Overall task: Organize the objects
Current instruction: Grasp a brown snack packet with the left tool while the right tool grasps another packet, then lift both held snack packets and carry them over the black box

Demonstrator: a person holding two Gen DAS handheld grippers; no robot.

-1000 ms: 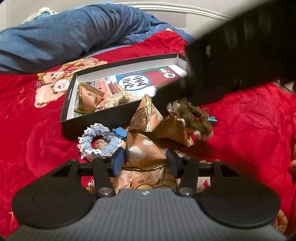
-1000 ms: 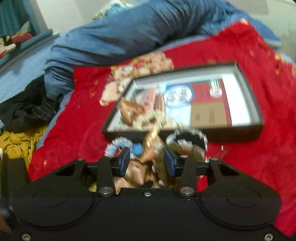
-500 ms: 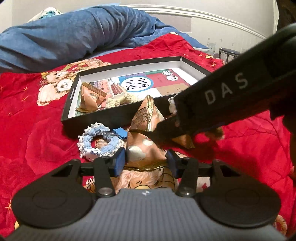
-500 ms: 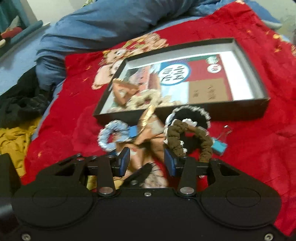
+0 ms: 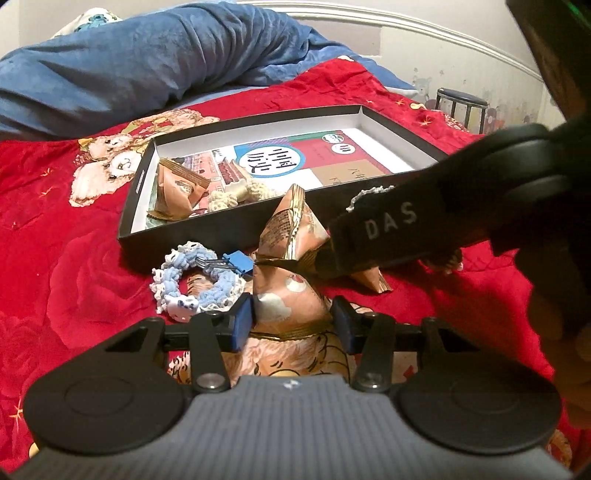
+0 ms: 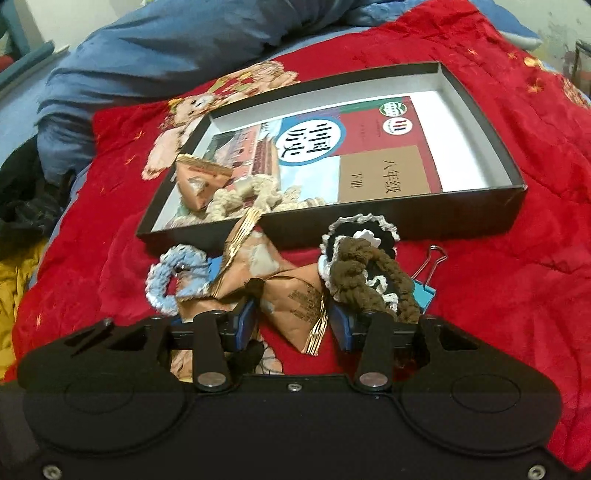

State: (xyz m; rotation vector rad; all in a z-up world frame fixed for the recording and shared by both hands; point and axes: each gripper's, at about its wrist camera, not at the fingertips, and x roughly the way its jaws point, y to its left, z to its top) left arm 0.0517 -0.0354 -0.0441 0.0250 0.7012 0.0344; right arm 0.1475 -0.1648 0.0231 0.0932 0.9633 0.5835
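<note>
now the left gripper (image 5: 291,319) is closing on a tan packet (image 5: 288,299), pads touching it. right gripper (image 6: 291,319) straddles another packet (image 6: 295,299), fingers apart; squeeze gently, lift straight to the black box (image 6: 498,147).

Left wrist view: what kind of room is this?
Most likely a bedroom, with the work done on a bed: a red quilt as the surface, a rumpled blue duvet behind the black box, and a white curved bed frame at the wall.

1. White letters "DAS" stand on the black right tongs (image 5: 391,236).
2. The colourful paper book cover (image 6: 354,155) inside the shallow black cardboard box (image 6: 491,147) bears "中国历史", "八年级" and "下册".
</note>
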